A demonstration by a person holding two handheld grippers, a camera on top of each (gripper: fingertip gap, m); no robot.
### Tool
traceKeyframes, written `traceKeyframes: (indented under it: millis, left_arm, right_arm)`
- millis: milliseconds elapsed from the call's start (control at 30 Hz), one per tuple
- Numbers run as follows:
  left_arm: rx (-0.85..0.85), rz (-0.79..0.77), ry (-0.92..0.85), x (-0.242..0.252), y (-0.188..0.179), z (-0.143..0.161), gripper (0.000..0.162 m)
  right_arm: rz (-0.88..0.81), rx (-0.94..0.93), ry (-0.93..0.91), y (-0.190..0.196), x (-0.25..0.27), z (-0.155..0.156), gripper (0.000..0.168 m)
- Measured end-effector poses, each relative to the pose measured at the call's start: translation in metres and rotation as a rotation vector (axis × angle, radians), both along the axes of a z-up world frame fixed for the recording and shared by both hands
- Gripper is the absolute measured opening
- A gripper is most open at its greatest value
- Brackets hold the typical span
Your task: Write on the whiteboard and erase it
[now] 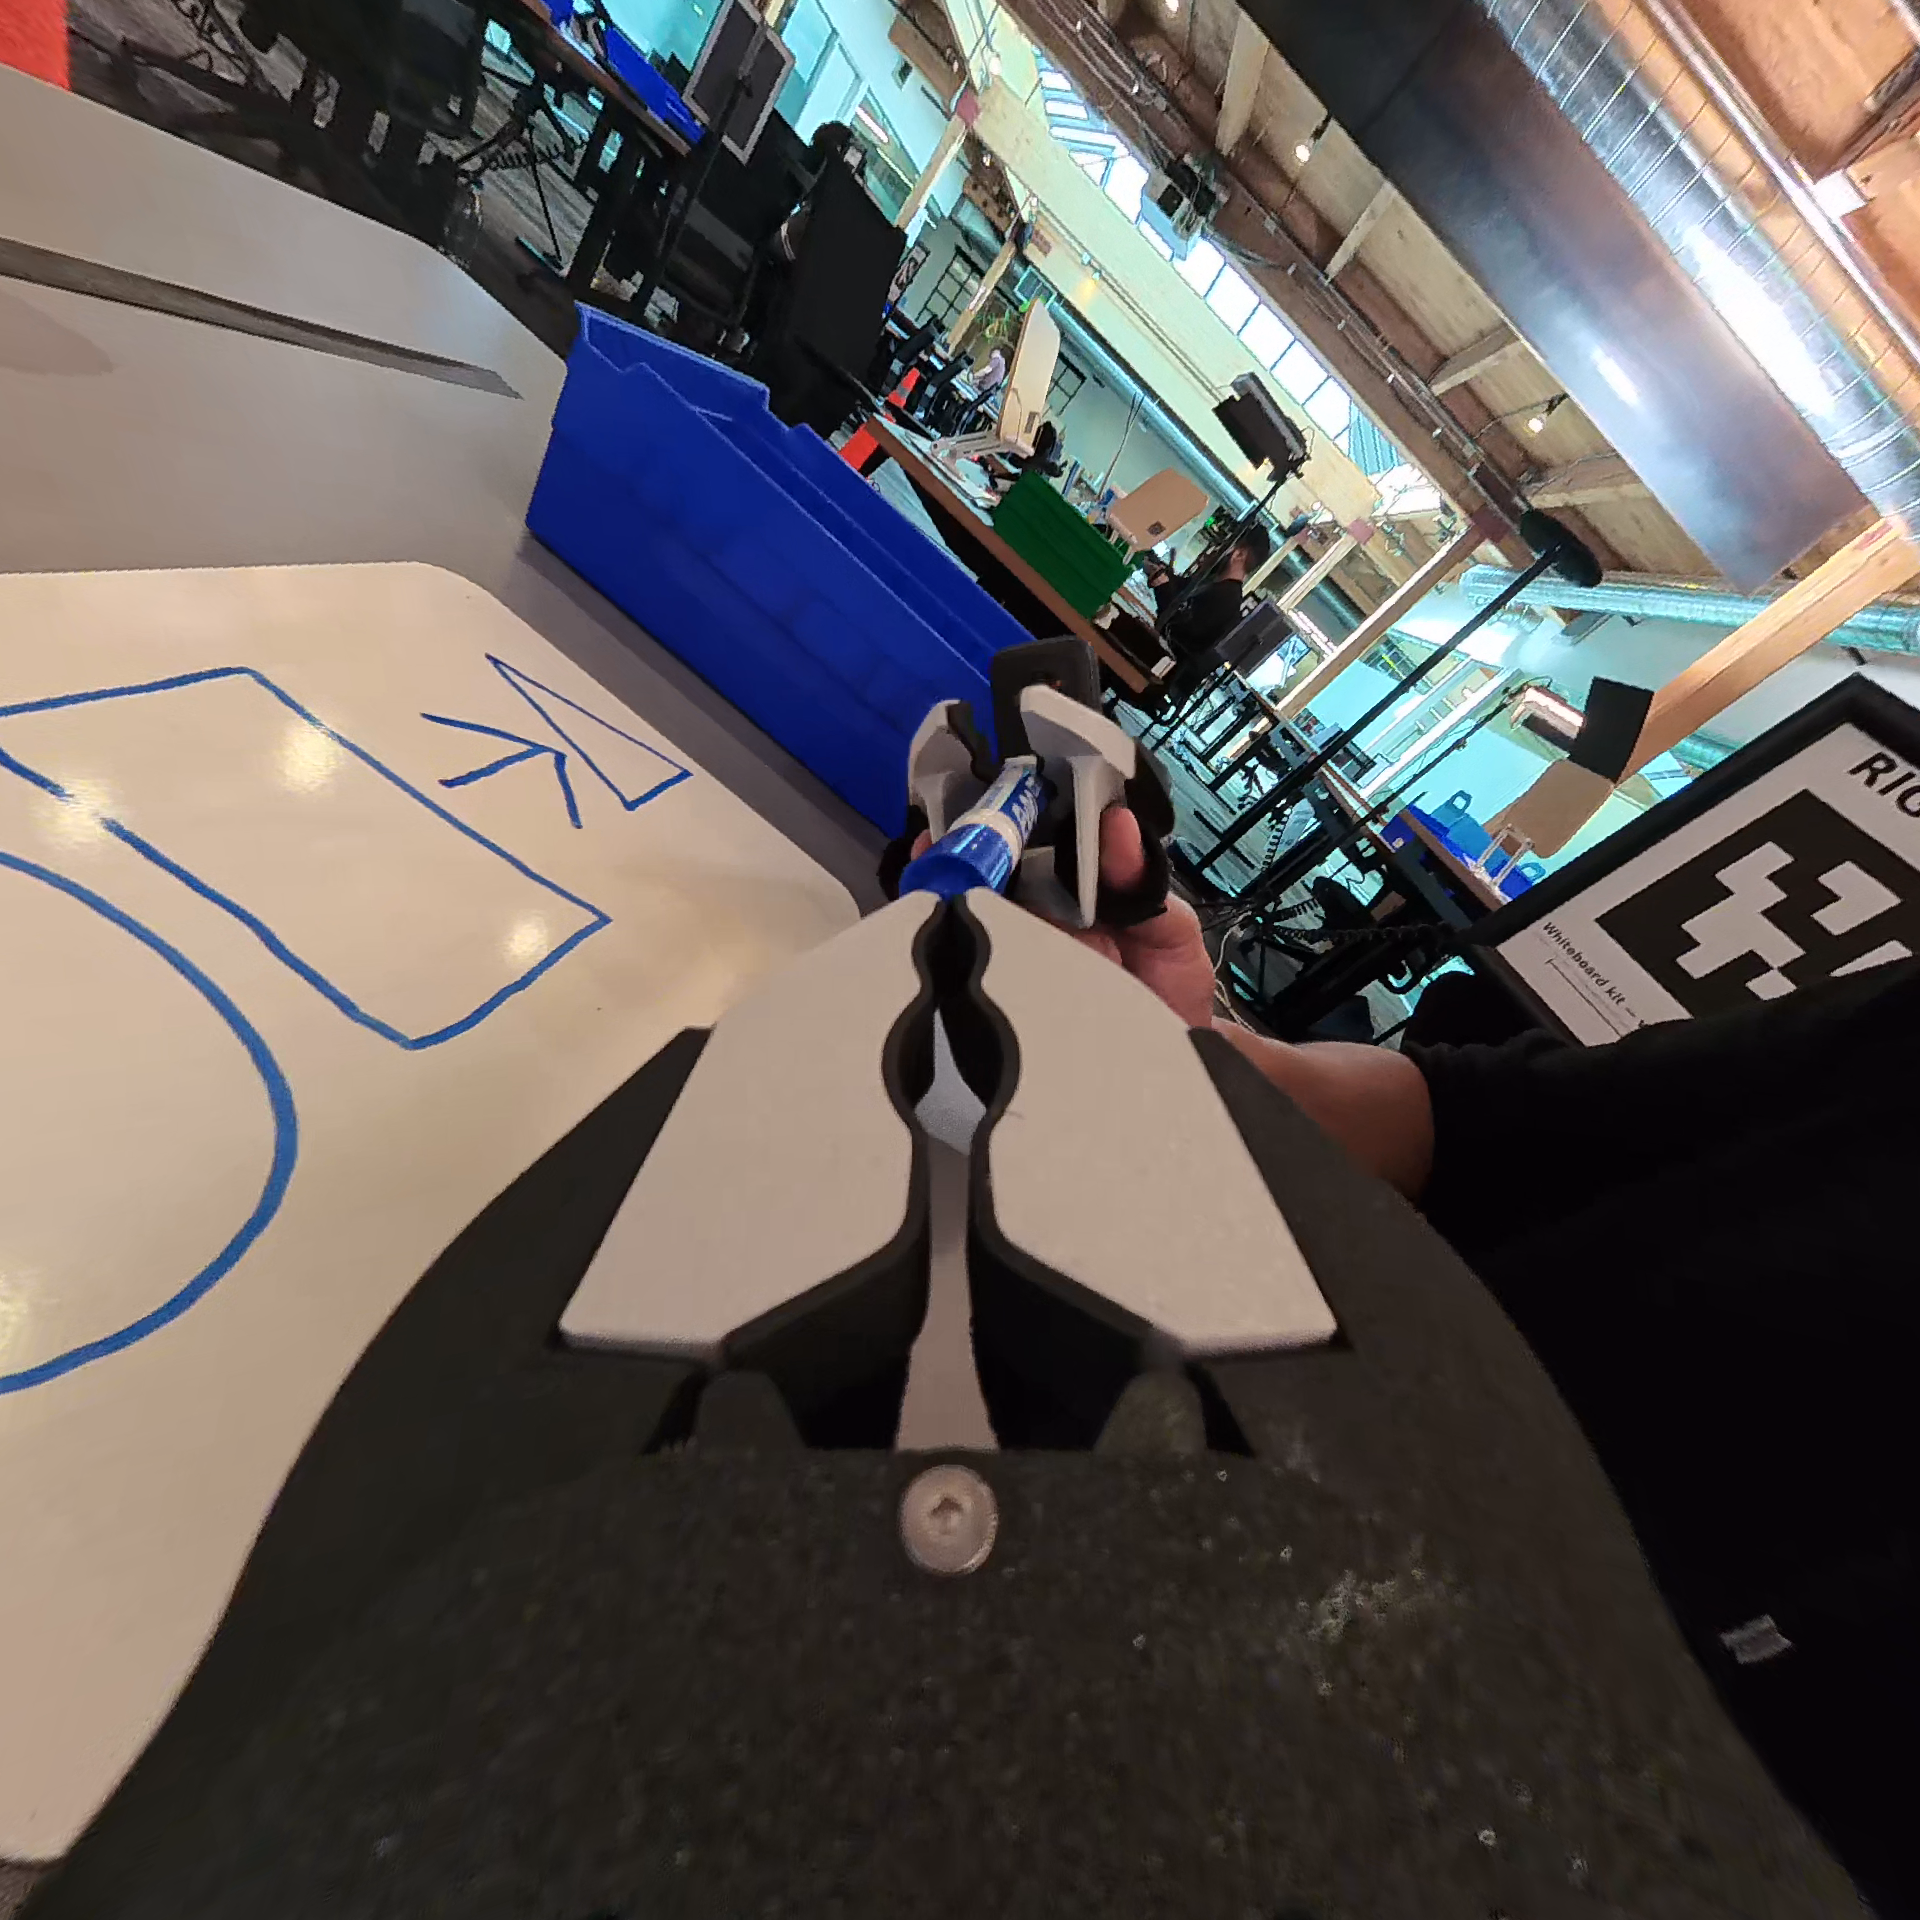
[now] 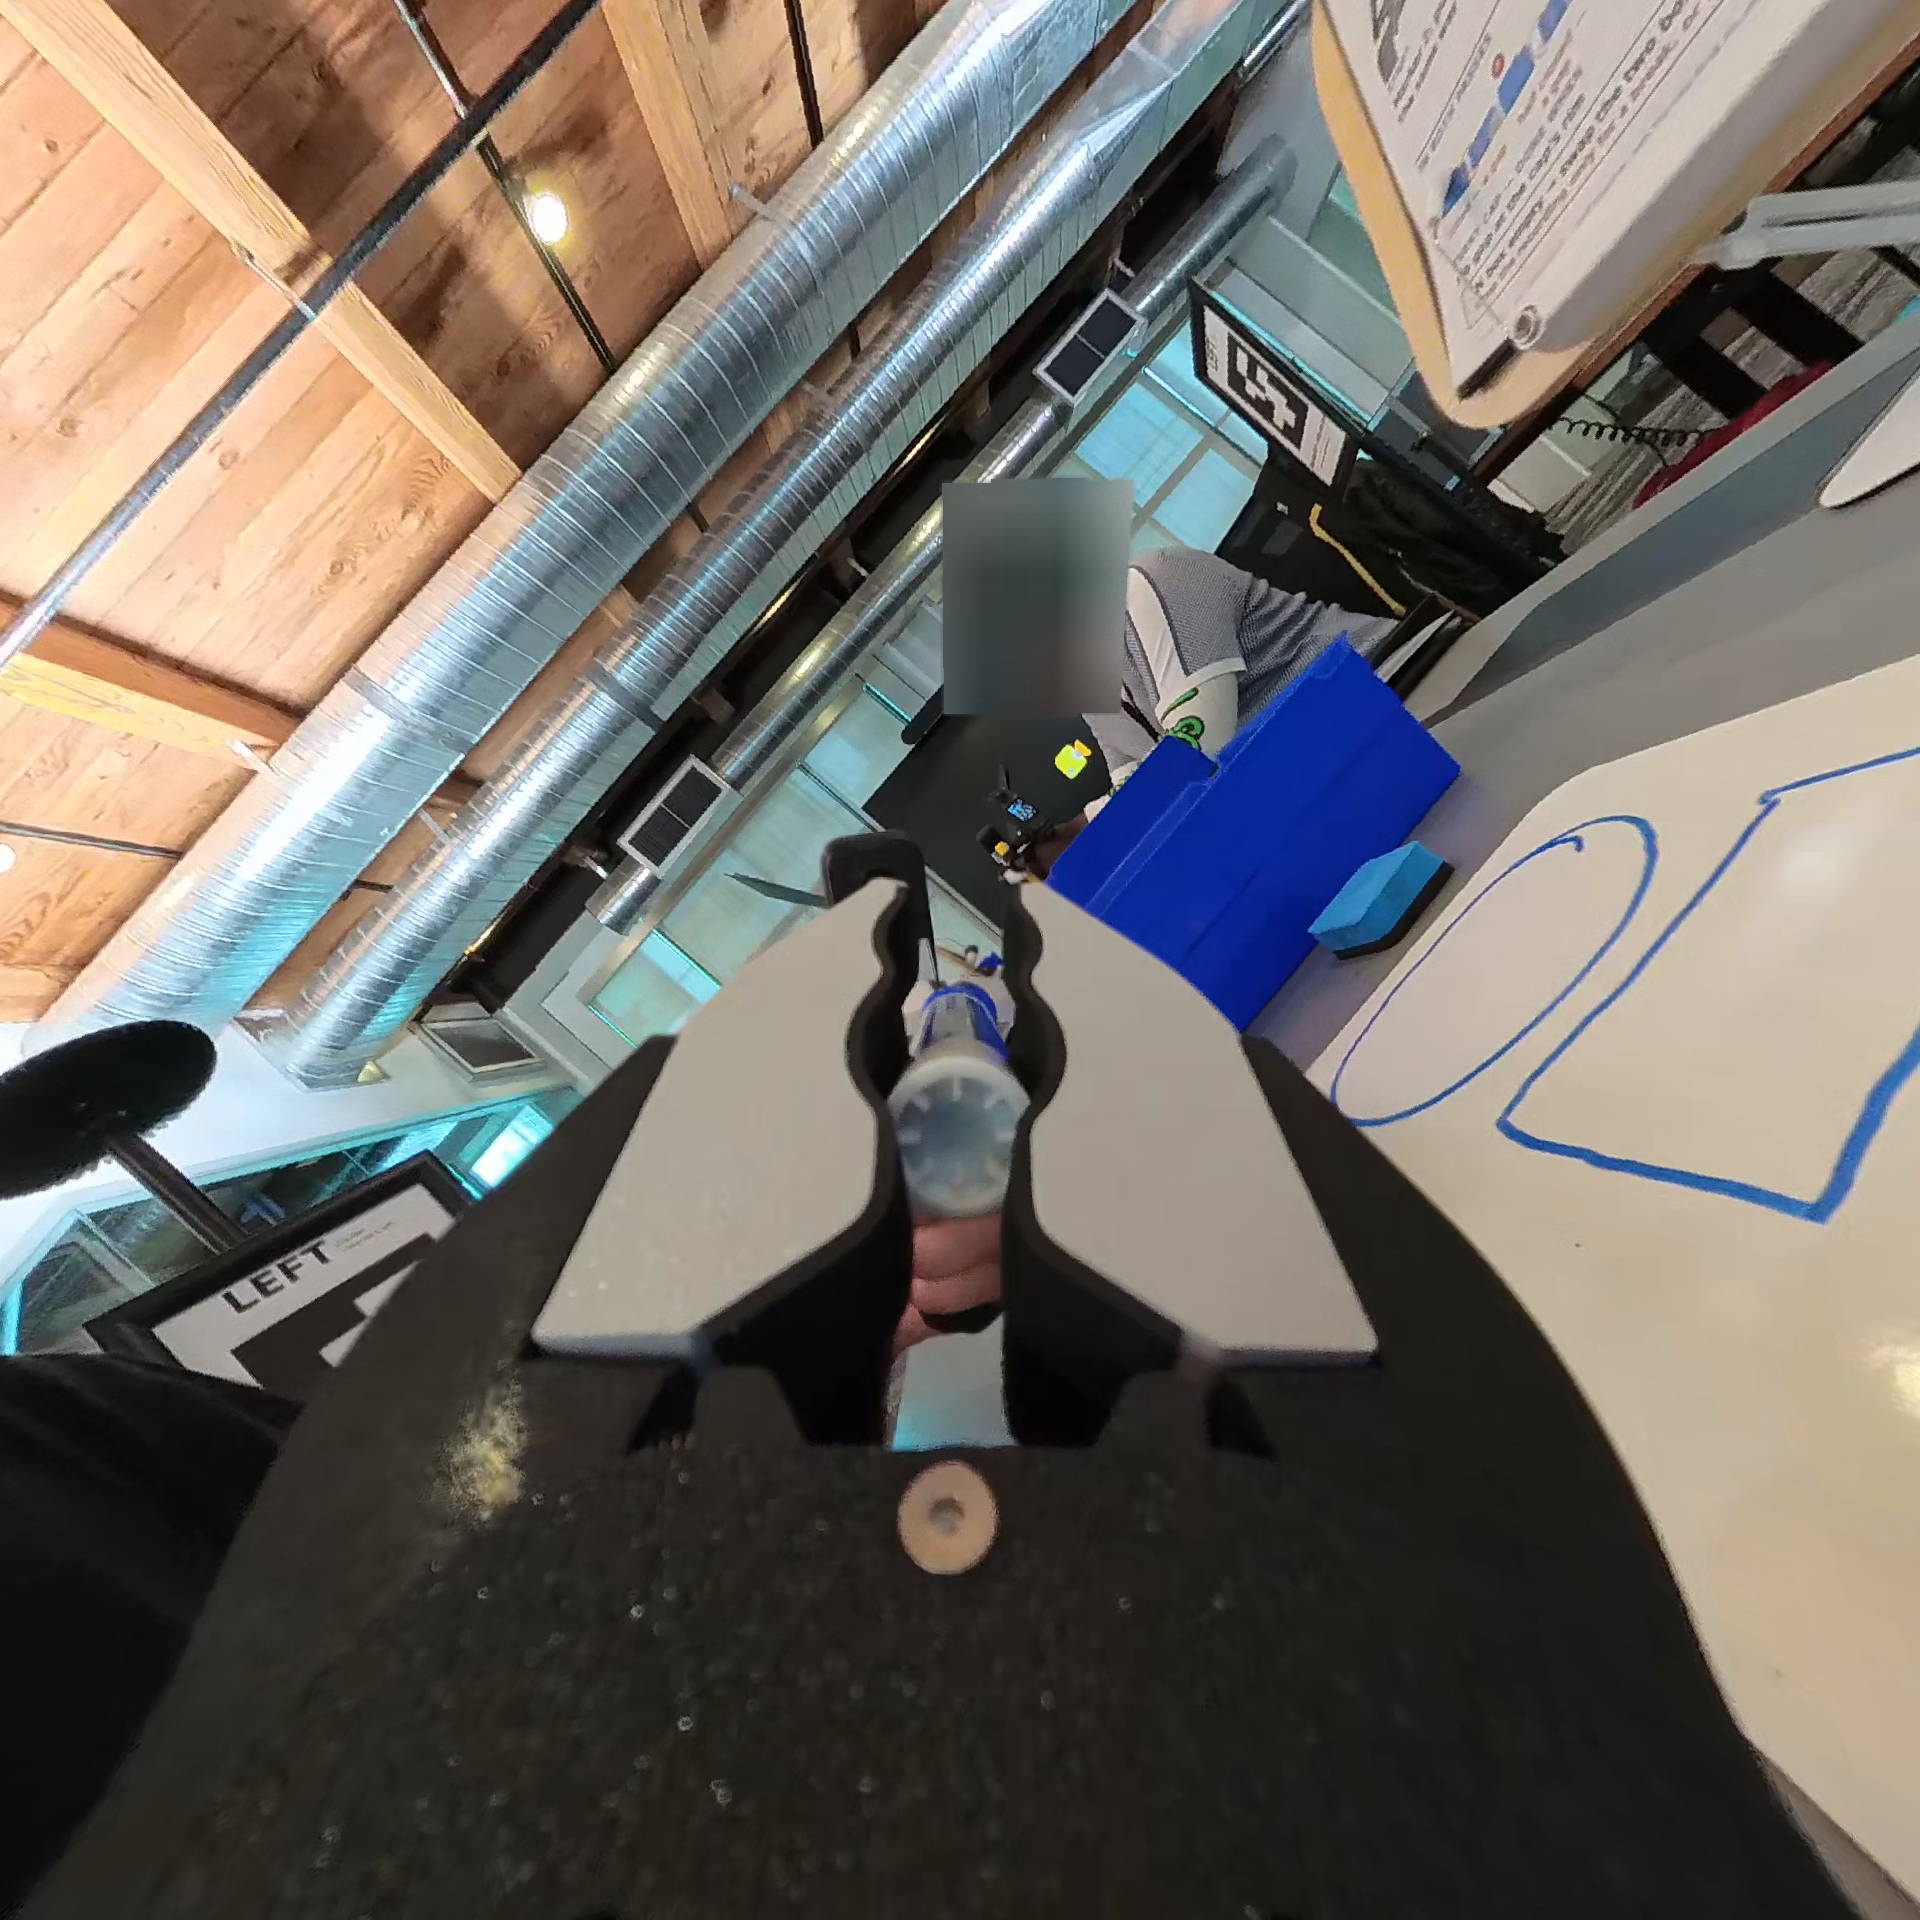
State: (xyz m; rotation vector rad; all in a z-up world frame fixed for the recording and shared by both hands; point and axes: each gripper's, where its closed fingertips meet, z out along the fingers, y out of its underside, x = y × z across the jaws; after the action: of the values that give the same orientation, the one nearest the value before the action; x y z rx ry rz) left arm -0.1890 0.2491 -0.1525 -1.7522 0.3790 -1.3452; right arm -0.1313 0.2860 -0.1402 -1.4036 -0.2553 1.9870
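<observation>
While both wrist views take in the flat white whiteboard (image 1: 343,1039) with its blue hand-drawn outlines, lying on a grey table (image 1: 260,457), each adds something the other lacks. In the left wrist view the left gripper (image 1: 948,914) has its grey fingers pressed together at the tips, right at the blue cap end of the blue-and-white whiteboard marker (image 1: 987,836); whether those tips pinch the cap cannot be told. Beyond it, that view shows the right gripper (image 1: 1023,790) clamped around the marker's barrel, with a hand (image 1: 1153,935) behind it. The right wrist view looks down the marker's round grey back end, seated in the notches between its own narrowly parted fingers. Only this view shows the blue foam eraser with a black base (image 2: 1382,899), resting on the table between the whiteboard's edge and the blue plastic bin (image 2: 1268,831). The marker is held above the table, off the whiteboard.
</observation>
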Motion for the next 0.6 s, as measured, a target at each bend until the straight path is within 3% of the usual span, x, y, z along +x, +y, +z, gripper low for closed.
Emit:
traceKeyframes:
  millis: [267, 600]
  left_arm:
    - [-0.016, -0.024, 0.016, 0.0023, -0.0032, -0.006, 0.0]
    - [0.024, -0.023, 0.043, 0.0018, -0.0038, -0.0028, 0.0]
  right_arm:
    - [0.0, 0.087, -0.097, -0.0053, -0.0046, -0.0013, 0.015]
    - [0.026, 0.029, -0.039, -0.0059, -0.0044, -0.0042, 0.016]
